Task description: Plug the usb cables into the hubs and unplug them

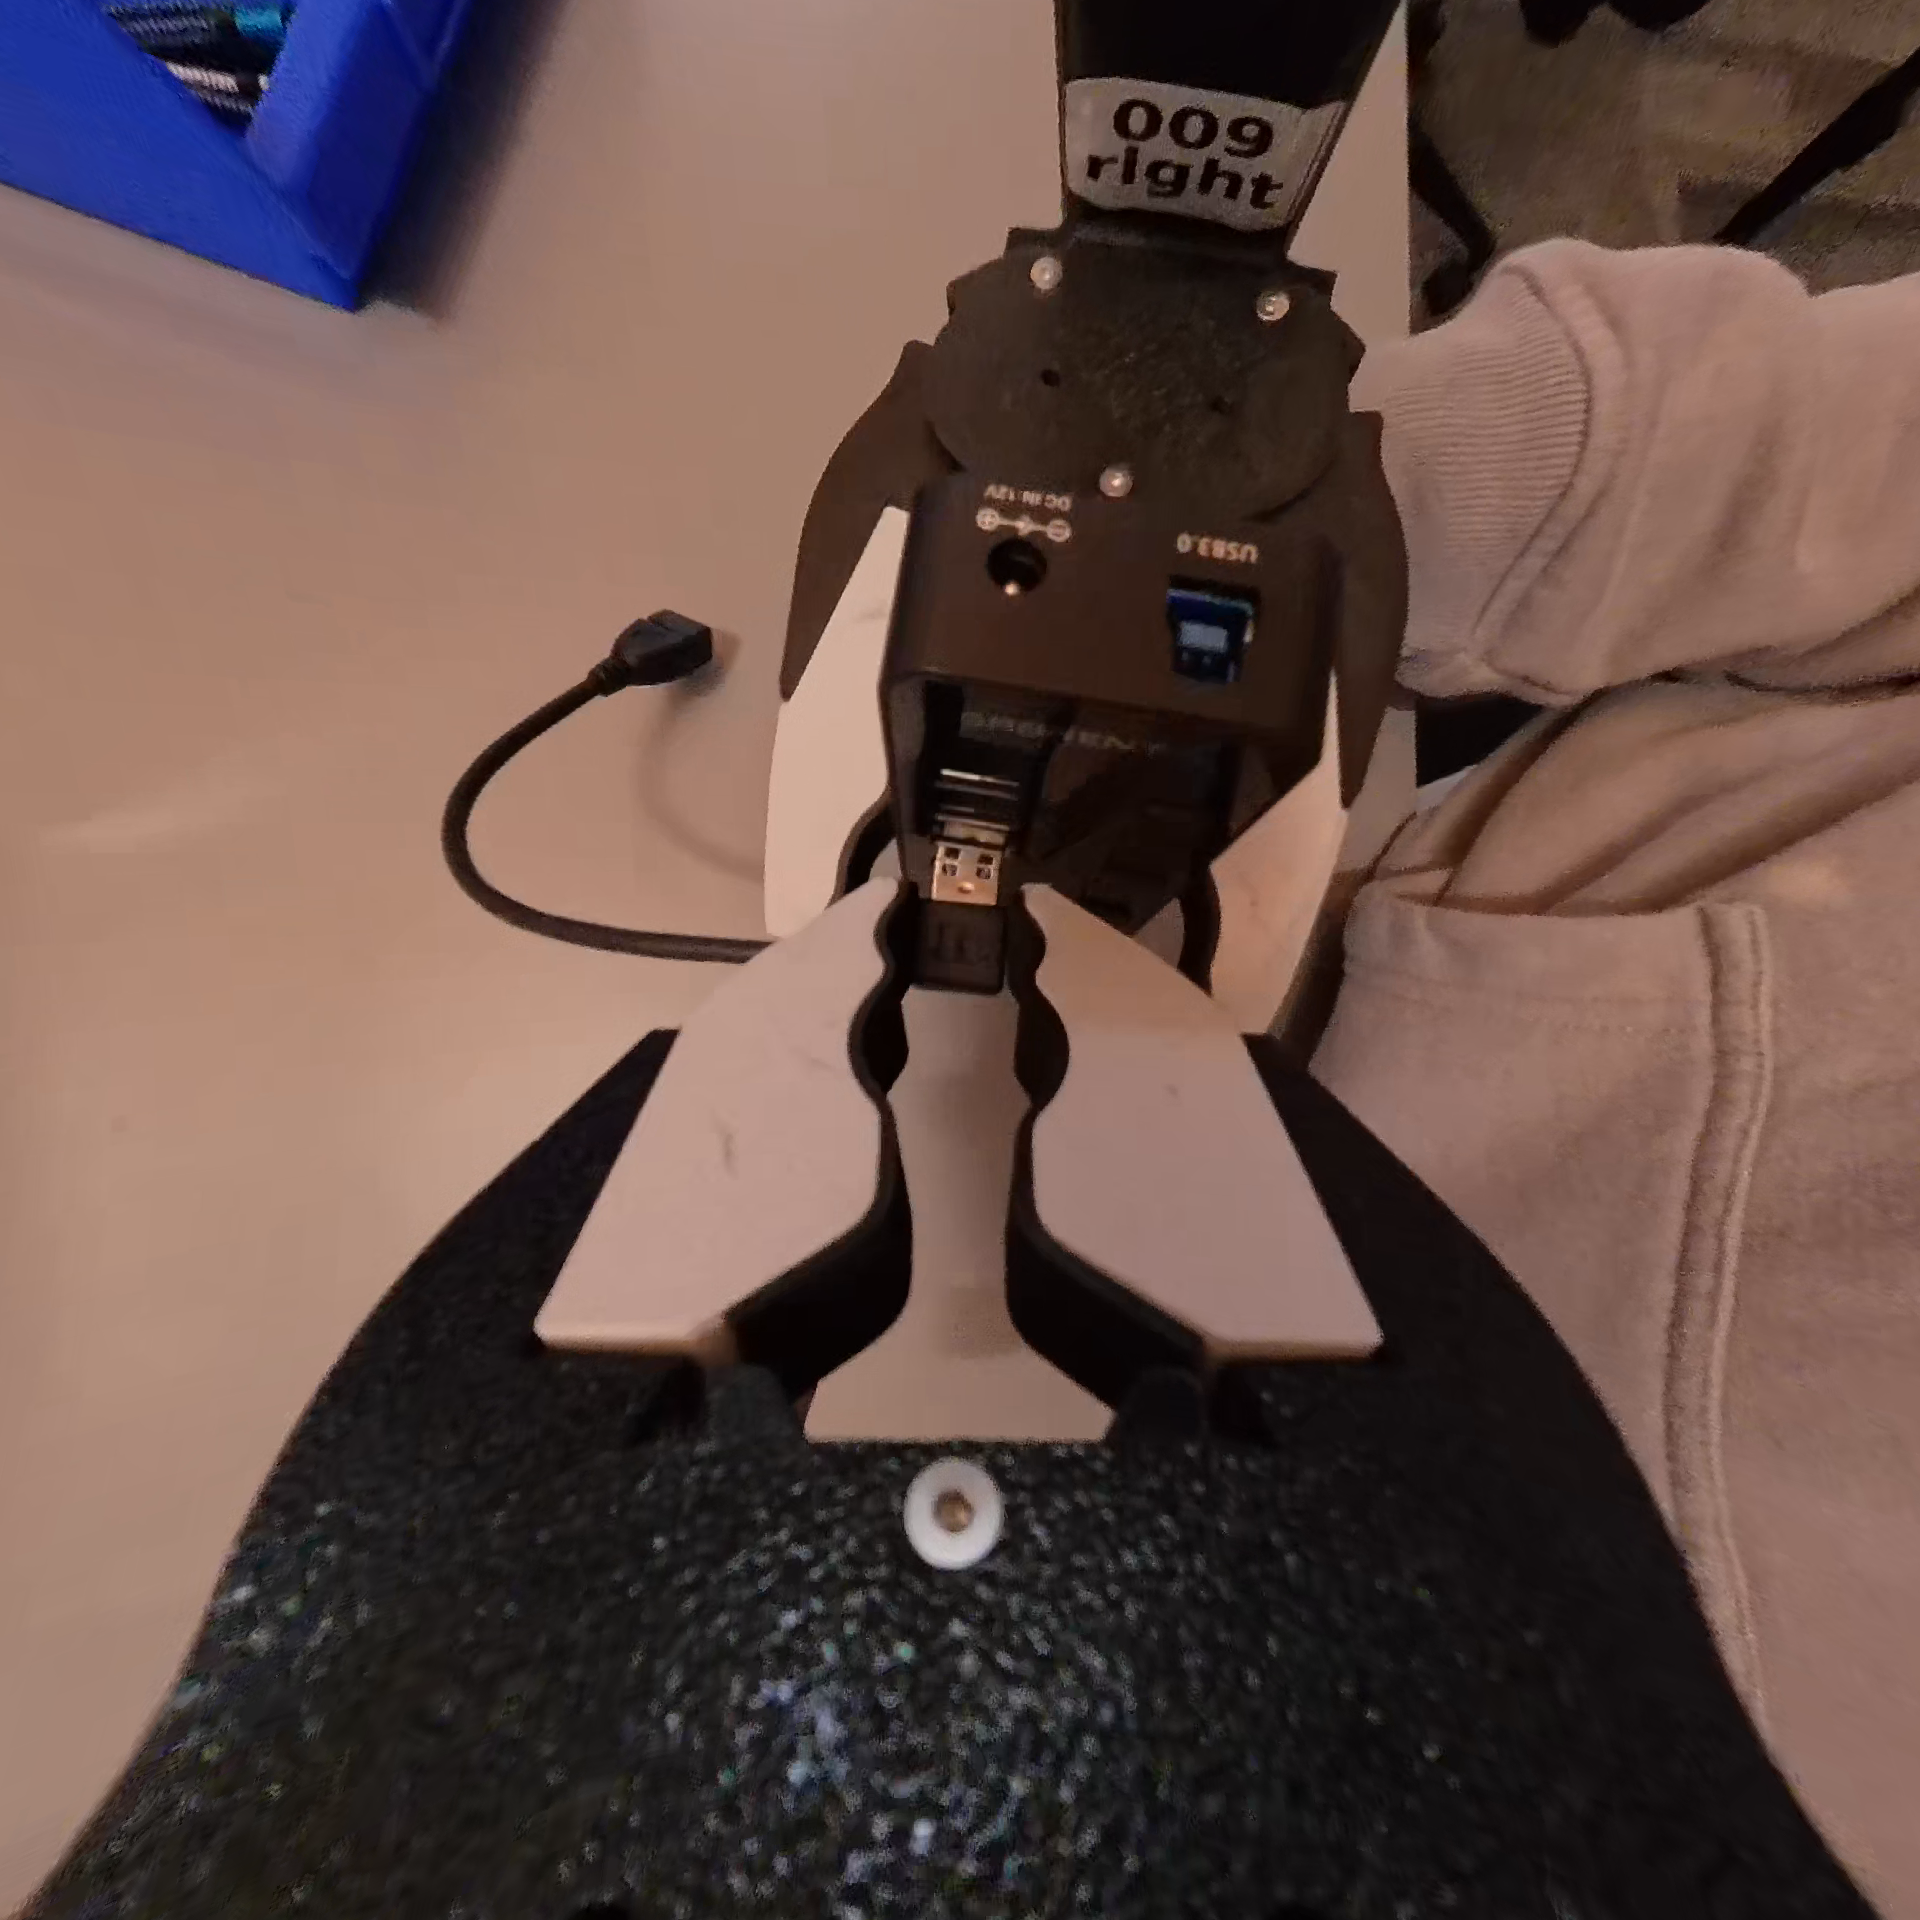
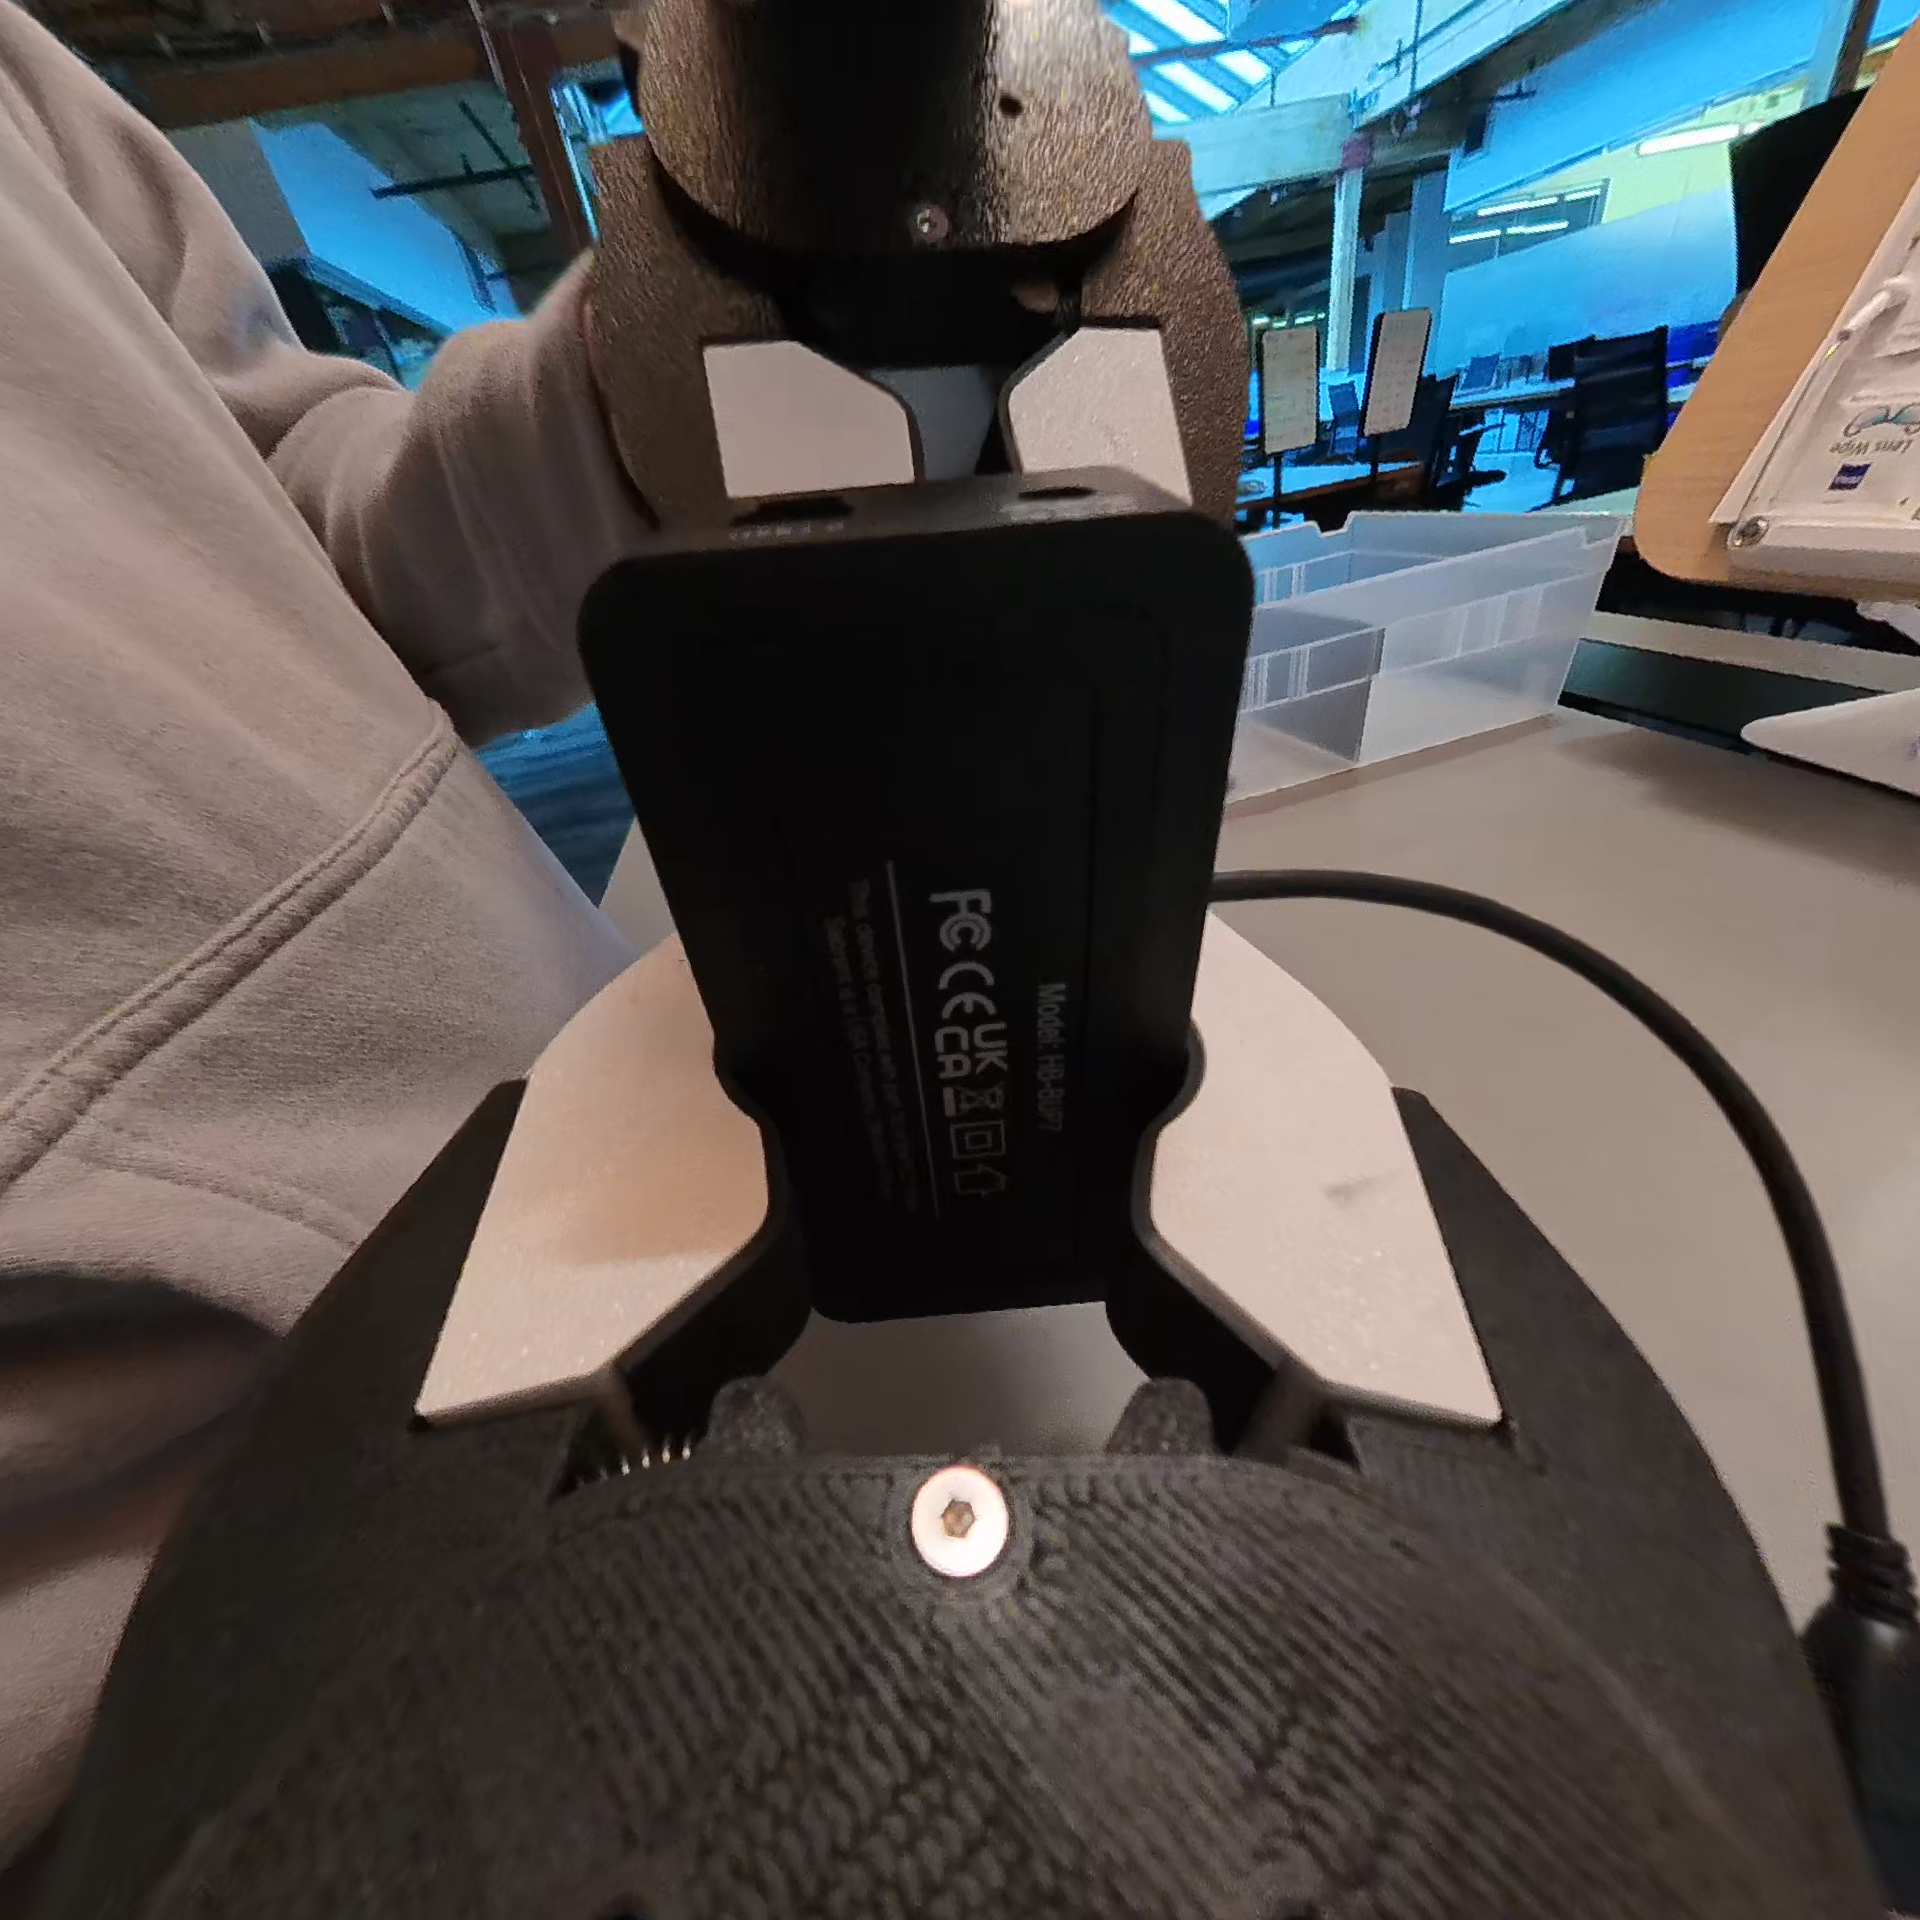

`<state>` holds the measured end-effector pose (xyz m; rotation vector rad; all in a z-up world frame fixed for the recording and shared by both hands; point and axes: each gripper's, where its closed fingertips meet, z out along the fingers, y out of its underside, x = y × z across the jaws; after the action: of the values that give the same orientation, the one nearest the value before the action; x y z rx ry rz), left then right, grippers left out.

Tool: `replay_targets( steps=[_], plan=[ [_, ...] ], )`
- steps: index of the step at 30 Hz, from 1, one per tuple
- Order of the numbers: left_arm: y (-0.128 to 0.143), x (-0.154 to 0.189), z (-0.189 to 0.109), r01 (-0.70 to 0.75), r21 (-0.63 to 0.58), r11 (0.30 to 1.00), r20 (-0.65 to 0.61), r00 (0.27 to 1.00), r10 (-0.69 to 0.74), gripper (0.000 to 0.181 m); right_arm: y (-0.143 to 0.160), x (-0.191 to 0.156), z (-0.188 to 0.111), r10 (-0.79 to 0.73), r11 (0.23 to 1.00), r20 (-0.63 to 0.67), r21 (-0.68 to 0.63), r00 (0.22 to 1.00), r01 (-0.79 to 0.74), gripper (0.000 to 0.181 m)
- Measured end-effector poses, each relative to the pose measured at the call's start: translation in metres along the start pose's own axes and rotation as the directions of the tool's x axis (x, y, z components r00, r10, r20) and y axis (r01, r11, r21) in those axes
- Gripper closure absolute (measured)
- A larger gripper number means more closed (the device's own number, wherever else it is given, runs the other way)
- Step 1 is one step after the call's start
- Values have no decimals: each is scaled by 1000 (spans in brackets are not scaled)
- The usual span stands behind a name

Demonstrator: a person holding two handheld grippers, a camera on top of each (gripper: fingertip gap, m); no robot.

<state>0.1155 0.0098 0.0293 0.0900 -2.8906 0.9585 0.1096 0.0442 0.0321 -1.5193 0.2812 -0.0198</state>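
My left gripper (image 1: 961, 914) is shut on the black USB plug (image 1: 961, 951). The plug's metal end (image 1: 966, 875) sits at the mouth of a port on the black hub (image 1: 1101, 613), with most of the metal still showing. My right gripper (image 1: 1070, 743) is shut on the hub from the far side and holds it above the table. In the right wrist view the hub (image 2: 914, 831) stands between my right gripper's (image 2: 945, 1039) jaws, printed underside toward the camera, and my left gripper (image 2: 951, 416) shows behind it. The black cable (image 1: 488, 831) loops over the table to a loose connector (image 1: 665, 644).
A blue bin (image 1: 239, 135) stands at the far left of the pale table (image 1: 312, 520). A person's beige sleeve (image 1: 1610, 520) fills the right side. A clear plastic tray (image 2: 1403, 644) and a tilted wooden board with packets (image 2: 1818, 364) stand beyond the cable (image 2: 1662, 1039).
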Motion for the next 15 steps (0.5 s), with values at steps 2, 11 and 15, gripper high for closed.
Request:
replay_targets(
  steps=[2,11,15],
  plan=[
    [-3,-1,-2,-12,55,998,6,1000,12,166,-3,2,-1,-1,1000,-15,24,1000,1,107],
    [-11,-21,-51,391,393,832,-6,906,-423,148,-23,12,-2,-97,989,-131,96,987,110,107],
    [2,-13,-44,748,354,562,-390,664,-638,146,-29,11,-1,-155,982,-144,87,977,168,107]
  ],
)
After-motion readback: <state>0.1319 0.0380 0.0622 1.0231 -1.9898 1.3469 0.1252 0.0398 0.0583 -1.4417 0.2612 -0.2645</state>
